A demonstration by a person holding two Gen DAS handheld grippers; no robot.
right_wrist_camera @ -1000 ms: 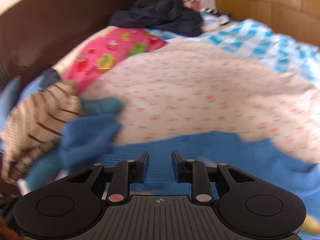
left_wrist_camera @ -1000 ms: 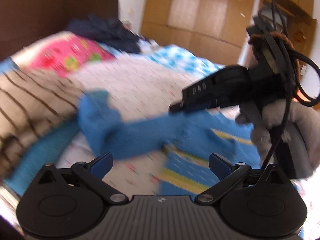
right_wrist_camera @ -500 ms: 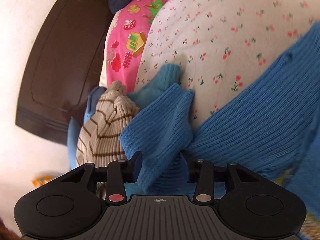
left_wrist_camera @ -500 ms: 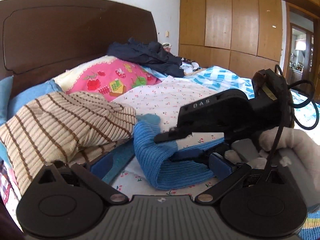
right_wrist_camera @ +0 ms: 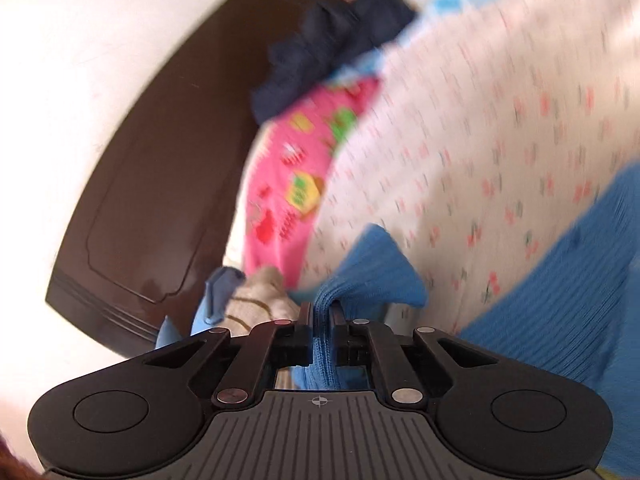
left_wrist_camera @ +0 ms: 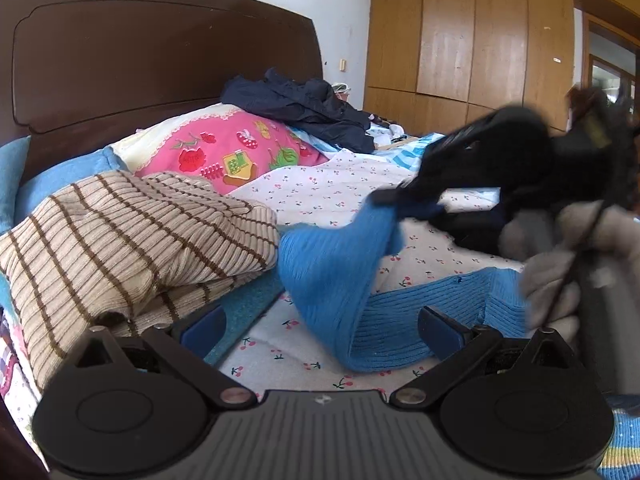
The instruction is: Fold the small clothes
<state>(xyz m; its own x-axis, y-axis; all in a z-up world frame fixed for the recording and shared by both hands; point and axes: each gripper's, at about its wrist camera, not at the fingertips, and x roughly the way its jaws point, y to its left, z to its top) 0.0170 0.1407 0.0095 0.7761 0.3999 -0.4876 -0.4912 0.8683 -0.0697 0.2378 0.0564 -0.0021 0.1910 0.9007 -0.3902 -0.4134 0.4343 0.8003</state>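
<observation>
Right wrist view: the right gripper (right_wrist_camera: 319, 314) is clenched on the sleeve (right_wrist_camera: 372, 272) of the blue sweater (right_wrist_camera: 560, 300), a ribbed fold pinched between its nearly closed fingers and fanning out toward 1 o'clock. The sweater body runs off toward 3 o'clock over the cherry-print sheet (right_wrist_camera: 500, 128). The picture is motion-blurred, so finer detail of the cuff cannot be told.

Left wrist view: the left gripper (left_wrist_camera: 320, 324) is released, its blue pads wide apart and holding nothing, low over the sheet. The sleeve (left_wrist_camera: 332, 264) rises from just beyond the pads toward 1 o'clock, where the blurred right gripper (left_wrist_camera: 404, 196) lifts its end. The sweater body (left_wrist_camera: 440, 300) lies flat at 3 o'clock, beside the right pad. A striped garment (left_wrist_camera: 132, 232) sits at 10 o'clock, a pink pillow (left_wrist_camera: 224, 152) at 11 o'clock and dark clothes (left_wrist_camera: 304, 108) at 12 o'clock before the headboard (left_wrist_camera: 160, 60).

Governing relation: the sleeve's long axis slants from its root near the left gripper up to the right gripper. The body lies to the 3 o'clock side, so the fold probably carries the sleeve that way, with the free left gripper nearer to pin the shoulder.
</observation>
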